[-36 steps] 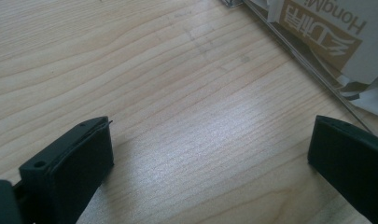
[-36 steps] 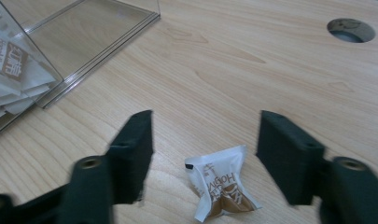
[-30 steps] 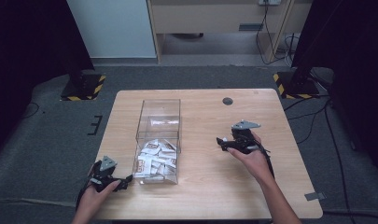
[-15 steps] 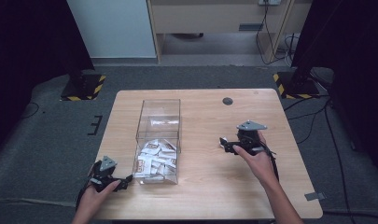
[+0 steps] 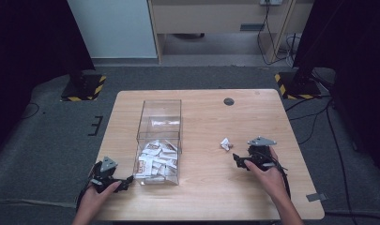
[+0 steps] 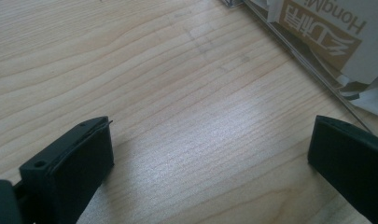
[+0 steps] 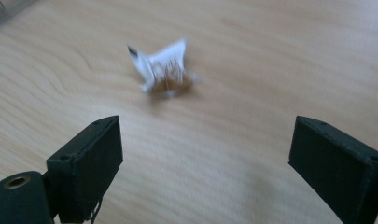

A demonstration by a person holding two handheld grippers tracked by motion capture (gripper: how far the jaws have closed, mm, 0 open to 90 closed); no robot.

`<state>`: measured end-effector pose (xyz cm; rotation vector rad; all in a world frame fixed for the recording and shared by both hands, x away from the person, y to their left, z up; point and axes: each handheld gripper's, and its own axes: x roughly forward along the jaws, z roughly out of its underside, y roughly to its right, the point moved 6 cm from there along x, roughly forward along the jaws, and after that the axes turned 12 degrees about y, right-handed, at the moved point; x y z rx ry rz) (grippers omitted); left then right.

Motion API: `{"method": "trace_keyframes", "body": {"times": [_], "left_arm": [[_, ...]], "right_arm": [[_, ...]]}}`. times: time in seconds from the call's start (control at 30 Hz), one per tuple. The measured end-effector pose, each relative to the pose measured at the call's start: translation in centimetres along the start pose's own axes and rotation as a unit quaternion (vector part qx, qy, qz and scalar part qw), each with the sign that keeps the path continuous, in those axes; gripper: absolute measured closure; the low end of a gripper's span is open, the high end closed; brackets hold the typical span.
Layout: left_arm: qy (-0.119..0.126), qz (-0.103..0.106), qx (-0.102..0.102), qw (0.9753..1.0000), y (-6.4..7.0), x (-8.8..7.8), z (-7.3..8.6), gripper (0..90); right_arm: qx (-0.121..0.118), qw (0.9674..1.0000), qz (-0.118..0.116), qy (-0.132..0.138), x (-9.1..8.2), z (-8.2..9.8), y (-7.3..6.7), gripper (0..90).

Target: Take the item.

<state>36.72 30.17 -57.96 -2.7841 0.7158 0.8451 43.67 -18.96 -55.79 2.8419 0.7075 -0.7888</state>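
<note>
A pale wooden counter (image 5: 201,197) stands on grey carpet (image 5: 51,140) in a dim room, its grain running lengthwise and its top mostly bare. Near its far edge sits a small dark round disc (image 5: 229,101), perhaps a cable port, though it is too small to tell. Left of the middle stands a clear plastic box (image 5: 159,117), its long side running away from the person; white and brown sachets (image 5: 157,159) are heaped in its near end. One crumpled sachet (image 5: 225,144) lies loose on the bare wood right of the box, well apart from it.

The right claw (image 5: 238,161) sits low over the counter just beside that sachet, on its near right side; its jaws have just been opening and stand spread with nothing between them, the sachet (image 7: 164,70) lying ahead of them in the right gripper view. The left claw (image 5: 126,180) rests at the near left corner, just beside the box, jaws spread over bare wood (image 6: 177,116).

Beyond the counter are two black stands with yellow-and-black striped feet (image 5: 82,89), a white panel (image 5: 112,28), a wooden cabinet (image 5: 216,18) and trailing cables (image 5: 319,108).
</note>
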Motion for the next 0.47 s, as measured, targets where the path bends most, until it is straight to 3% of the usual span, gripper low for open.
{"method": "trace_keyframes", "body": {"times": [0.17,0.33,0.47], "left_arm": [[0.0,0.0,0.0,1.0,0.0,0.0,0.0,0.0],[0.0,0.0,0.0,1.0,0.0,0.0,0.0,0.0],[-0.001,0.0,0.001,1.0,0.0,0.0,0.0,0.0]], "right_arm": [[0.002,0.9995,-0.001,-0.03,0.6,1.5,0.1,9.8],[-0.004,0.9996,0.007,-0.029,0.9,1.9,0.0,8.3],[-0.006,0.9999,0.008,-0.012,0.9,2.1,0.0,7.7]]}}
